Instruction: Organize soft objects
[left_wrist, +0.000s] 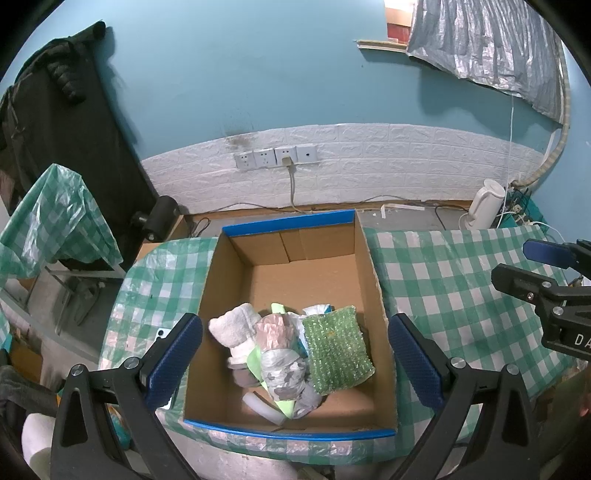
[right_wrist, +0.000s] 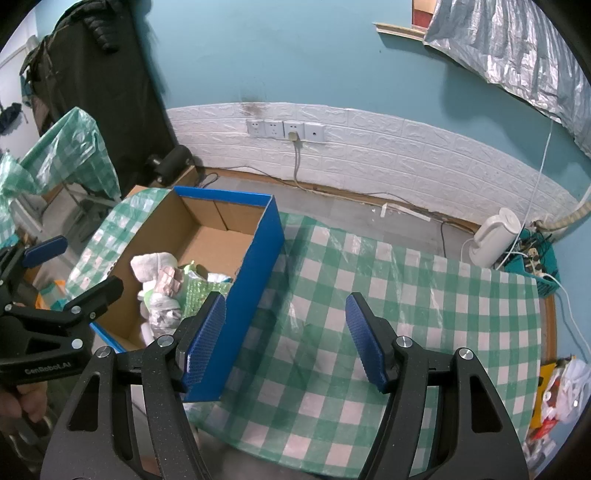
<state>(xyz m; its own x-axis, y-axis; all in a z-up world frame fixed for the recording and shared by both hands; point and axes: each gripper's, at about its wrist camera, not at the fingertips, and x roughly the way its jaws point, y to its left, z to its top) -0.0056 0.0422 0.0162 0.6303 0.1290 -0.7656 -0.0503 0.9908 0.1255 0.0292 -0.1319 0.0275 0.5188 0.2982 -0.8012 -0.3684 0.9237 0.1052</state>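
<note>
A blue-edged cardboard box (left_wrist: 288, 225) stands on the green-checked table (left_wrist: 443, 280). In its near half lie soft objects: a white towel (left_wrist: 236, 330), a green sponge pad (left_wrist: 338, 349), a pink-and-grey bundle (left_wrist: 282, 354) and a white foam piece (left_wrist: 264, 406). My left gripper (left_wrist: 293, 356) is open and empty above the pile, one finger on each side of the box. My right gripper (right_wrist: 286, 338) is open and empty over the bare cloth, to the right of the box (right_wrist: 258, 273). The pile (right_wrist: 166, 291) shows in the right wrist view too.
A white kettle (left_wrist: 484, 206) stands on the floor by the wall at the right. A wall socket strip (left_wrist: 275, 157) has a cable plugged in. A chair draped with checked plastic (left_wrist: 55, 218) stands at the left. Bags (right_wrist: 565, 387) lie by the table's right edge.
</note>
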